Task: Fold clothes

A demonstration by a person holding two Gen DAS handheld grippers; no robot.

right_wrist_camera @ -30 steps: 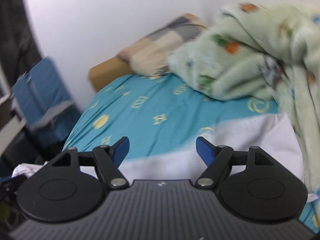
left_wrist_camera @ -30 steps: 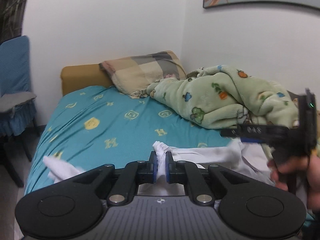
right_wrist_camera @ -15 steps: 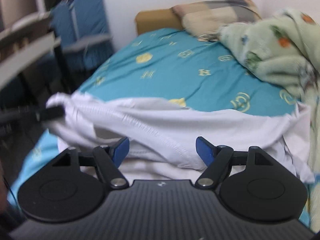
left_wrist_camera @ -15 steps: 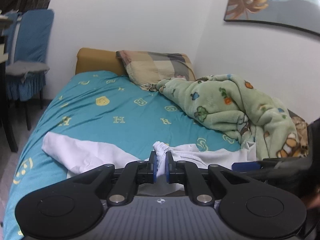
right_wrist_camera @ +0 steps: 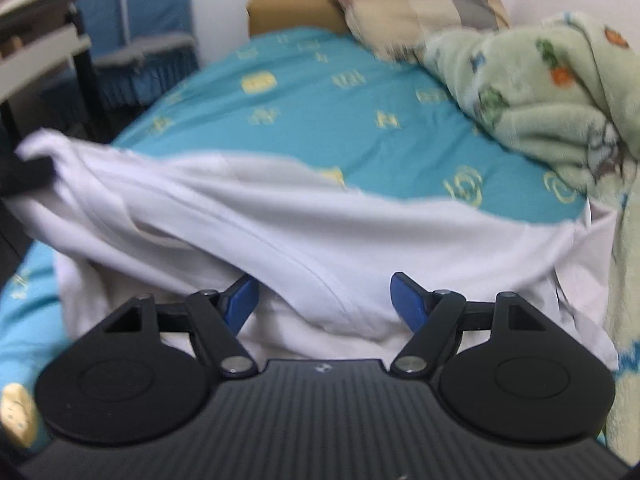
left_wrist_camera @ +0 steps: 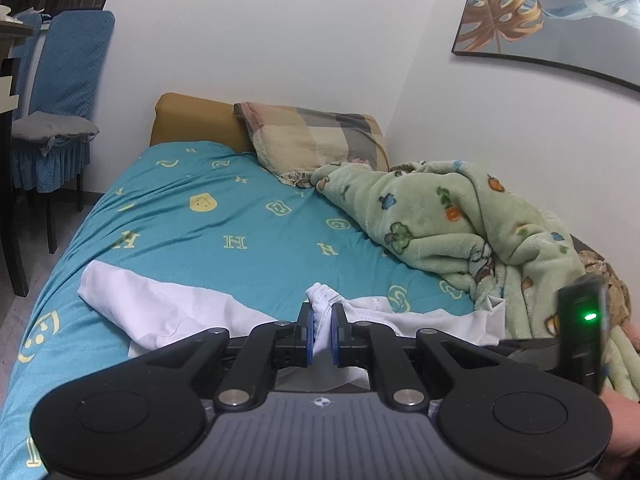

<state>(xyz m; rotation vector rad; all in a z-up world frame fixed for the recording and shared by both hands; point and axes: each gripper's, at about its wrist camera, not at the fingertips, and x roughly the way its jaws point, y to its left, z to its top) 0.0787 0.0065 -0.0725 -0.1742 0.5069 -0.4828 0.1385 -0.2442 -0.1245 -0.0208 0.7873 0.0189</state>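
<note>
Across most of both views, bed [left_wrist_camera: 224, 216] with teal sheet printed in yellow letters and faces; mustard headboard [left_wrist_camera: 192, 124] against white wall at far end; framed leaf picture [left_wrist_camera: 552, 16] high on the right-hand wall. Along bed's right side, bunched green fleece blanket [left_wrist_camera: 460, 224] with cartoon print, its far end touching a checked pillow [left_wrist_camera: 316, 140] propped on the headboard. Off bed's left edge, blue-covered chair [left_wrist_camera: 60, 92] with grey cushion on the seat. On near part of sheet, white garment [right_wrist_camera: 360, 248] spread crosswise, right edge reaching the blanket, left portion lifted off the sheet and pulled toward the left edge of right wrist view; folds blurred there. At near centre of left wrist view, left gripper [left_wrist_camera: 320, 328] closed down to a narrow gap, blue pads clamping a bunched white hem that pokes up above the tips; rest of garment trailing left on the sheet as a flat white flap [left_wrist_camera: 132, 296]. At near centre of right wrist view, right gripper [right_wrist_camera: 324, 300] spread wide, blue fingertips [right_wrist_camera: 406, 300] well apart, holding nothing; garment's stitched hem lying between and beyond them, contact not determinable. At right edge of left wrist view, black part of the other device, green LED [left_wrist_camera: 590, 316] lit.
</note>
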